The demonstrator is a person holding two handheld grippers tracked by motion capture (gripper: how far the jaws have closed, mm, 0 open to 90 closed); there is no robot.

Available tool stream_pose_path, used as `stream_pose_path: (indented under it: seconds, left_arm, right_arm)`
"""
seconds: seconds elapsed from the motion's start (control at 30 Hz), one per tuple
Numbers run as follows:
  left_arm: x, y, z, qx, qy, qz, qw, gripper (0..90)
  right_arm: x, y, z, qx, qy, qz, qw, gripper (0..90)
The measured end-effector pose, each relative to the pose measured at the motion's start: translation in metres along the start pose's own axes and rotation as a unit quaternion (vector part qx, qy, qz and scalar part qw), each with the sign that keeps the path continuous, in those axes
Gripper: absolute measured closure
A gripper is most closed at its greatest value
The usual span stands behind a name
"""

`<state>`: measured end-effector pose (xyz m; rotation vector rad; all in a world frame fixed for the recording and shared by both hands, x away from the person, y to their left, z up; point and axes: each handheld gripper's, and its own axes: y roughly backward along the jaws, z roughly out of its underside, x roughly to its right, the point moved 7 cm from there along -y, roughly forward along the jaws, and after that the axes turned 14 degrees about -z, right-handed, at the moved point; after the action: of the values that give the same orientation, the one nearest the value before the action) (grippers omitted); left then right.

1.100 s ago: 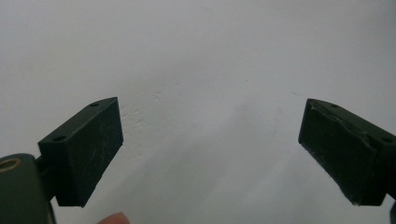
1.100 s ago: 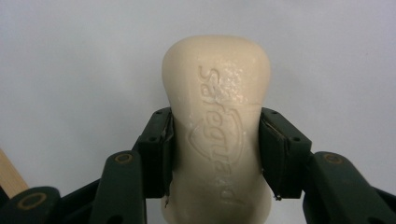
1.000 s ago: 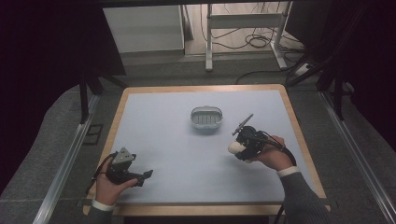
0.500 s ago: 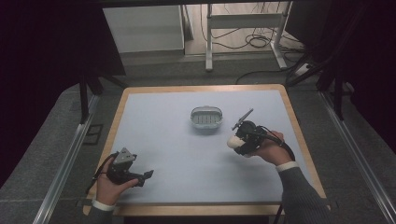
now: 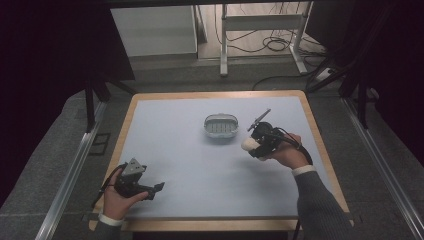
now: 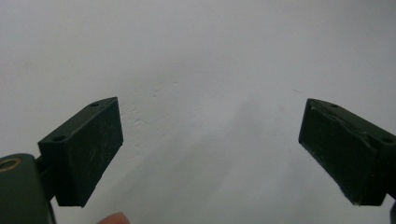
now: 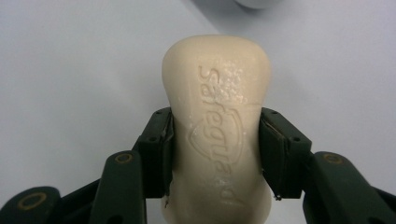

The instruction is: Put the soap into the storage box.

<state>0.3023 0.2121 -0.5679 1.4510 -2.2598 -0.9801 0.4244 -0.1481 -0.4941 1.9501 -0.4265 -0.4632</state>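
A cream bar of soap [image 7: 217, 126] with raised lettering is clamped between the two black jaws of my right gripper [image 7: 215, 149]. From above, that gripper [image 5: 256, 145] sits right of centre on the table, and the pale soap [image 5: 248, 144] sticks out toward the left. A small grey soap dish [image 5: 220, 127] with a slotted floor stands just left of and beyond it; its edge [image 7: 254, 3] shows in the right gripper view. My left gripper [image 5: 154, 189] rests near the front left corner. Its jaws stand wide apart with nothing between them [image 6: 210, 154].
The pale blue table top [image 5: 180, 150] has a wooden rim [image 5: 125, 130]. Beyond the far edge stand a metal frame [image 5: 260, 30] and floor cables [image 5: 280, 45]. Metal rails [image 5: 75, 165] run along both sides of the table.
My right gripper, holding the soap, has shifted slightly left and toward the soap dish. The left gripper has stayed put.
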Motion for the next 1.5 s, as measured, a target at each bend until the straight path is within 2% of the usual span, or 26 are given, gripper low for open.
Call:
stream_pose_path:
  seconds: [0.43,1.5]
  left_arm:
    - [0.000,0.000,0.000,0.000,0.000,0.000,1.0000,6.8]
    - [-0.002,0.001,0.000,0.002,0.001,0.001,1.0000,6.8]
  right_arm:
    - [0.014,0.003,-0.020,0.004,0.002,0.007,1.0000,49.2]
    - [0.031,0.009,-0.054,0.012,0.013,0.017,0.9997,49.2]
